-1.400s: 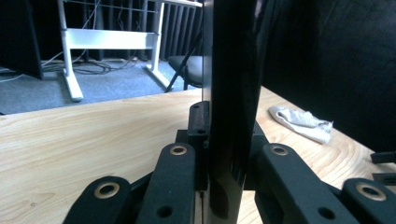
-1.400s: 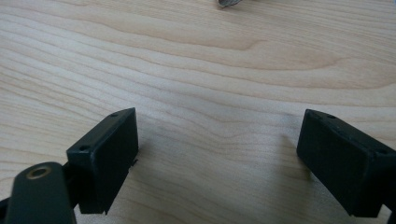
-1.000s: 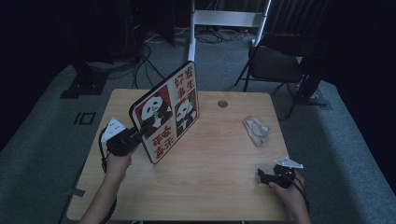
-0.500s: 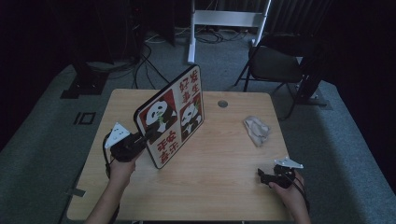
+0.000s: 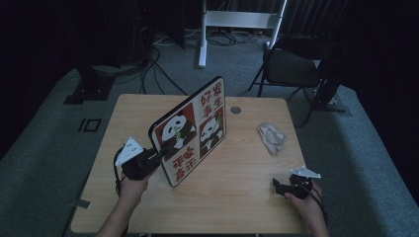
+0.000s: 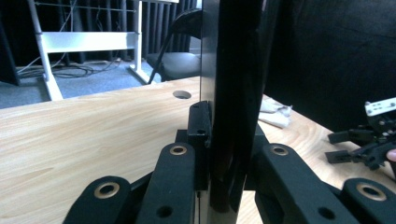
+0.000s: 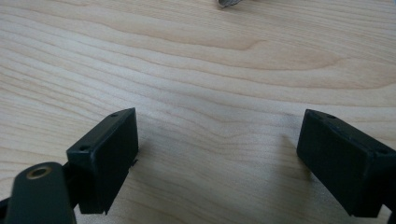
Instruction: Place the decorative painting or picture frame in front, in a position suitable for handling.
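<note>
A black-framed board (image 5: 190, 131) printed with pandas and red characters stands tilted on edge over the left half of the wooden table (image 5: 237, 197). My left gripper (image 5: 157, 157) is shut on its lower left edge. In the left gripper view the board's dark edge (image 6: 233, 93) rises between the jaws of my left gripper (image 6: 226, 126), whose pads press it from both sides. My right gripper (image 5: 277, 186) rests low at the table's near right, open. Its jaws (image 7: 217, 154) stand wide apart over bare wood with nothing between them.
A crumpled pale cloth (image 5: 272, 137) lies on the right side of the table. A round cable hole (image 5: 235, 109) sits near the far edge. Behind the table stand a black folding chair (image 5: 291, 69) and a white frame (image 5: 237, 19).
My left hand has carried the panda board to the right, toward the table's middle. The right hand has stayed where it was.
</note>
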